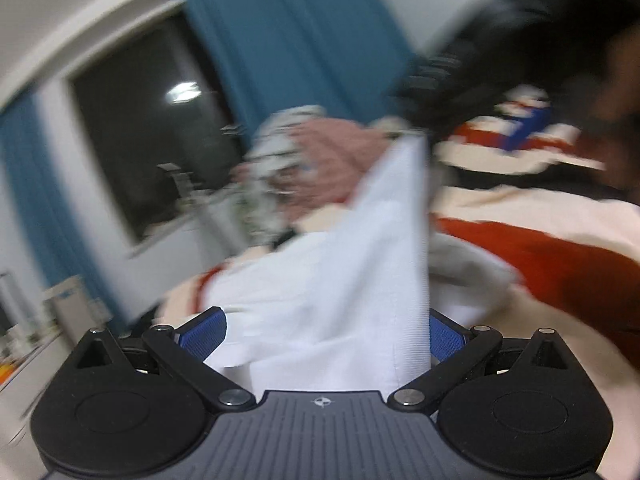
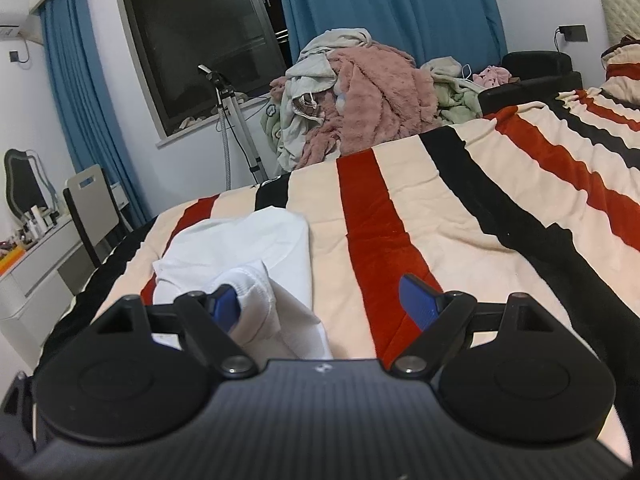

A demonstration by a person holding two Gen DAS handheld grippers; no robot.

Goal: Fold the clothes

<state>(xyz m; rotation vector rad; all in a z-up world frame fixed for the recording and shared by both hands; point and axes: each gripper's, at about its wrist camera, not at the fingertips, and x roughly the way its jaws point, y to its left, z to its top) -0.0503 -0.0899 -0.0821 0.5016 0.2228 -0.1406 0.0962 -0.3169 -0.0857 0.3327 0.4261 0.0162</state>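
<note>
A white garment (image 2: 248, 256) lies bunched on the striped bedspread (image 2: 460, 216). In the right wrist view my right gripper (image 2: 324, 300) is open just above the bed, its left blue pad (image 2: 226, 304) touching a rolled white edge. In the blurred left wrist view the white garment (image 1: 360, 264) hangs stretched upward between the blue pads (image 1: 204, 334) of my left gripper (image 1: 326, 336), whose jaws stand wide apart with cloth filling the gap. The top of the cloth reaches a dark blurred object (image 1: 460, 80), seemingly the other gripper.
A heap of pink and pale clothes (image 2: 360, 96) sits beyond the bed's far edge. A window (image 2: 200, 40) and blue curtains (image 2: 392, 12) are behind. A chair (image 2: 92, 204) and a white dresser (image 2: 36, 268) stand at left, a tripod stand (image 2: 236, 120) by the window.
</note>
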